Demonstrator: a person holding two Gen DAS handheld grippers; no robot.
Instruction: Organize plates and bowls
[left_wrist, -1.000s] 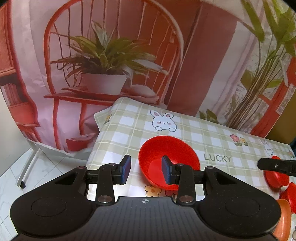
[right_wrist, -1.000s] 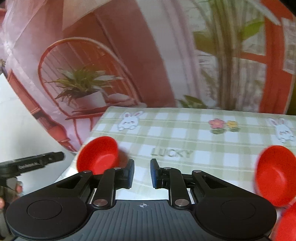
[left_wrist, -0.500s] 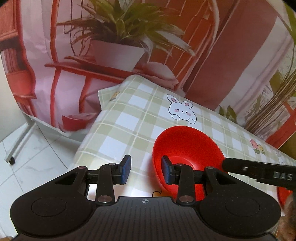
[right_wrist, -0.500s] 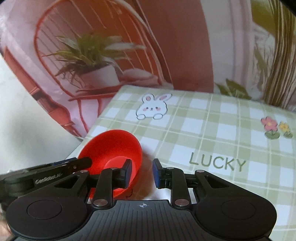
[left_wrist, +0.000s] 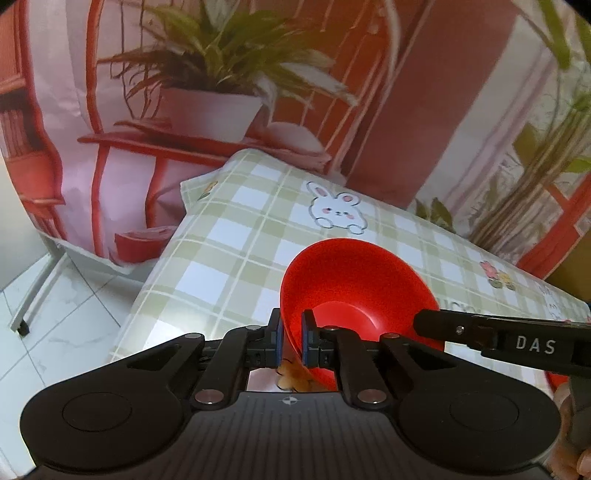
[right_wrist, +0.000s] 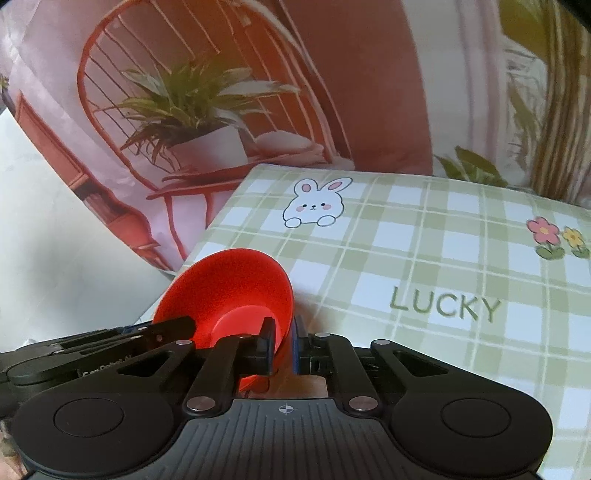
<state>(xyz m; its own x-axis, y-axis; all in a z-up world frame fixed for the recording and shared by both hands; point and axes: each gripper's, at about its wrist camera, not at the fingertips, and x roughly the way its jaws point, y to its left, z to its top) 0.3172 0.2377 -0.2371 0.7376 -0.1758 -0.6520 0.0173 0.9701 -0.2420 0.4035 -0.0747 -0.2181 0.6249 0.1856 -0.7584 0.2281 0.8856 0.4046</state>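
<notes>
As both tongs' jaws just closed, left gripper (left_wrist: 289, 341) and right gripper (right_wrist: 282, 345) pinched opposite rims of glossy red plastic bowl (left_wrist: 354, 284); bowl looked secured, lift-ready.

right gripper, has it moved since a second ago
Yes. The right gripper swung left from the LUCKY print to the red bowl, closing on its rim.

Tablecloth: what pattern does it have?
The tablecloth is green-and-white check with rabbits, flowers and "LUCKY"; clearest in the right wrist view.
</notes>
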